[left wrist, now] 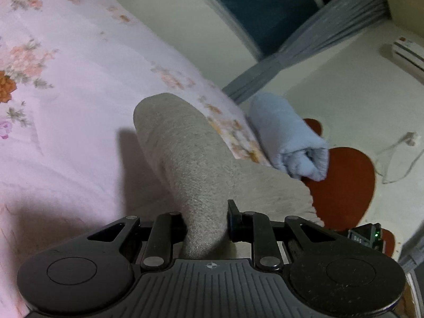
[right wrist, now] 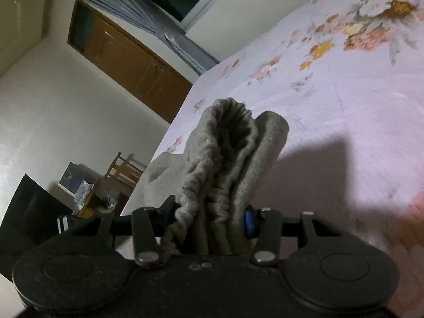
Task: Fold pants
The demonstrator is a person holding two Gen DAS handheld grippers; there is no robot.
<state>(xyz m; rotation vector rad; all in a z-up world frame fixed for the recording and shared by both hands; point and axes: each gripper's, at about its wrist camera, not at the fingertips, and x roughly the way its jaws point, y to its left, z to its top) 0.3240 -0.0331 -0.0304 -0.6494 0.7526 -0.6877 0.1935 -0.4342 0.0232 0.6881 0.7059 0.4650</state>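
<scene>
Both grippers are clamped on the pants [left wrist: 182,148], a grey knit pair lifted off the bed [left wrist: 66,84]. The left gripper [left wrist: 205,225] pinches a smooth doubled band of the cloth, which arches up and forward from its jaws and then drops back toward the bed. The right gripper [right wrist: 212,220] has its jaws closed on a thick gathered bunch that looks like the elastic waistband, several layers squeezed together.

As a judgement, the fold is at an early or middle stage: 2 ends are gripped and raised, but no flat, squared stack shows anywhere. More of the pants [right wrist: 159,169] still lies on the bed below the right gripper. What seems left is to carry the held ends over, lay them on the lower part, and smooth the result. How many folds are already in the cloth cannot be told.

The bed wears a pale pink sheet with orange and peach flower prints, wrinkled softly. At its edge, beyond the pants in the left view, sits a rolled light-blue towel [left wrist: 291,137]. Past the bed are cream walls, a grey curtain [left wrist: 304,47], a dark window, an air conditioner [left wrist: 408,53], and a red floor mat [left wrist: 344,185]. The right view shows a brown cabinet [right wrist: 127,61] and a wooden chair [right wrist: 124,169] beside the bed.
</scene>
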